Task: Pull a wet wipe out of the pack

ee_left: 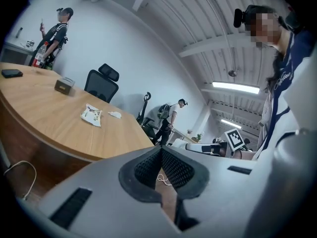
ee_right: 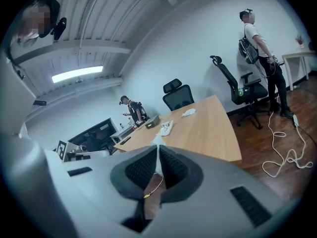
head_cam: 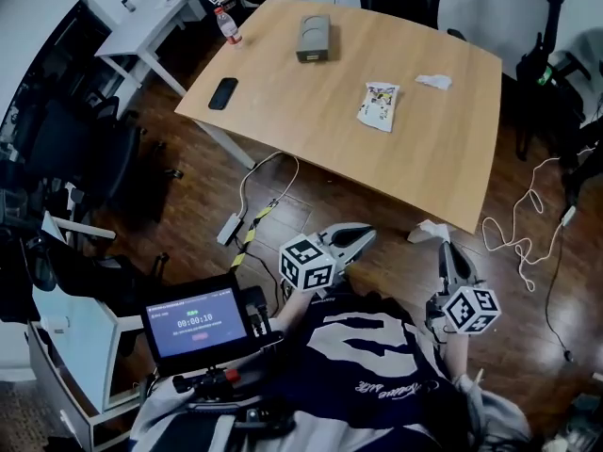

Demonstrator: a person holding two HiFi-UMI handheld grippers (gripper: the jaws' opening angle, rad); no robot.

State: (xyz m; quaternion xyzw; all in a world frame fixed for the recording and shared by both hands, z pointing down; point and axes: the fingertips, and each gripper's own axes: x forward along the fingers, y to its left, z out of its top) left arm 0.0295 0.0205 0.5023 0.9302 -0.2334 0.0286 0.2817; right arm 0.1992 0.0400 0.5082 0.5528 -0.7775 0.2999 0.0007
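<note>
The screen [head_cam: 195, 321] displays a timer reading 00:00:10 in white digits on a blue field. Smaller marks above and below the digits are illegible. The shirt [head_cam: 377, 365] carries one line of white script, too small to read. Print on the pack [head_cam: 379, 105] is not legible.

Wipe pack [head_cam: 379, 106] flat on tbl [head_cam: 311, 111]; white wipe [head_cam: 426, 231] in R claw [head_cam: 444, 246].

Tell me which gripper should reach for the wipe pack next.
Left, probably: the left gripper is shut on nothing, while the right gripper pinches a white wipe. Both hang short of the pack.
</note>
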